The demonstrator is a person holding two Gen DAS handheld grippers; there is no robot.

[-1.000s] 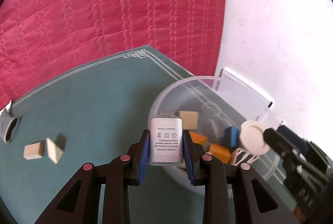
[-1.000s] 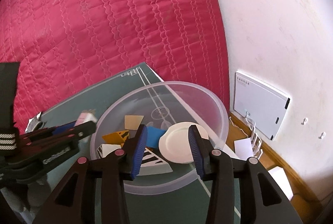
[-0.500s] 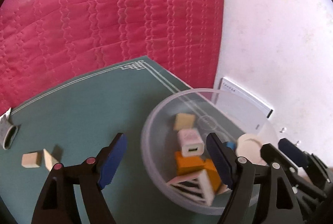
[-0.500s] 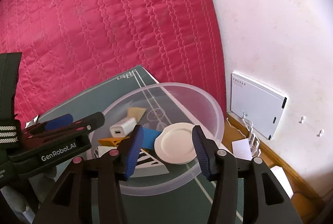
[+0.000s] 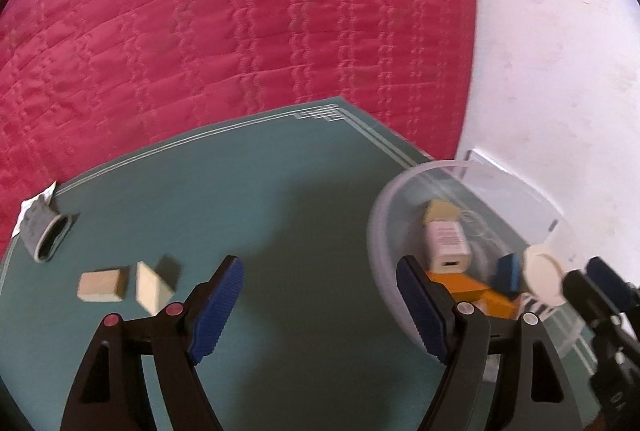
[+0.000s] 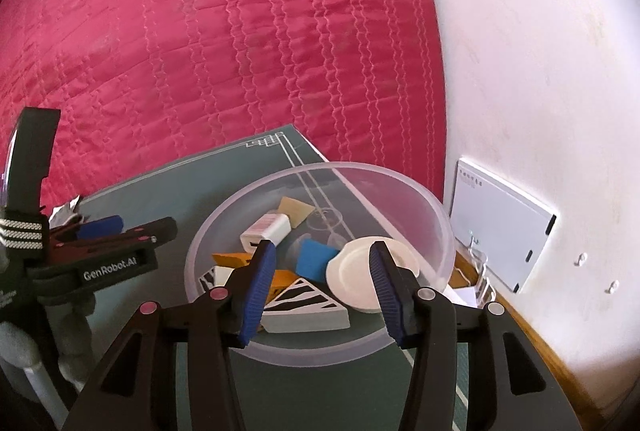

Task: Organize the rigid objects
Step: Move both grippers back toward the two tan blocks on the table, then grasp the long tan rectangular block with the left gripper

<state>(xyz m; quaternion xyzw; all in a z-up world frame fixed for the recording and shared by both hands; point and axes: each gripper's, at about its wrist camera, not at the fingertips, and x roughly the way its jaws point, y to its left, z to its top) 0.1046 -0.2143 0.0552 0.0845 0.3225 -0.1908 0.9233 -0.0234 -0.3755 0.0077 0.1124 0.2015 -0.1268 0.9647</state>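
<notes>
A clear round plastic bowl [image 6: 320, 347] sits at the right end of the green mat [image 5: 260, 215]. In it lie a white power adapter [image 6: 267, 229], a white round disc [image 6: 360, 273] to the right and a zebra-striped wedge [image 6: 308, 305] in front. Left on the mat, two pale wooden blocks [image 5: 102, 284] lie side by side, a grey sleeve [image 5: 48, 235] behind them.

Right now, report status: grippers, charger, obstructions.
Left gripper open, empty, over the mat. Right gripper open above the bowl. Charger lying in bowl. Two wooden blocks left on mat; path unobstructed.
</notes>
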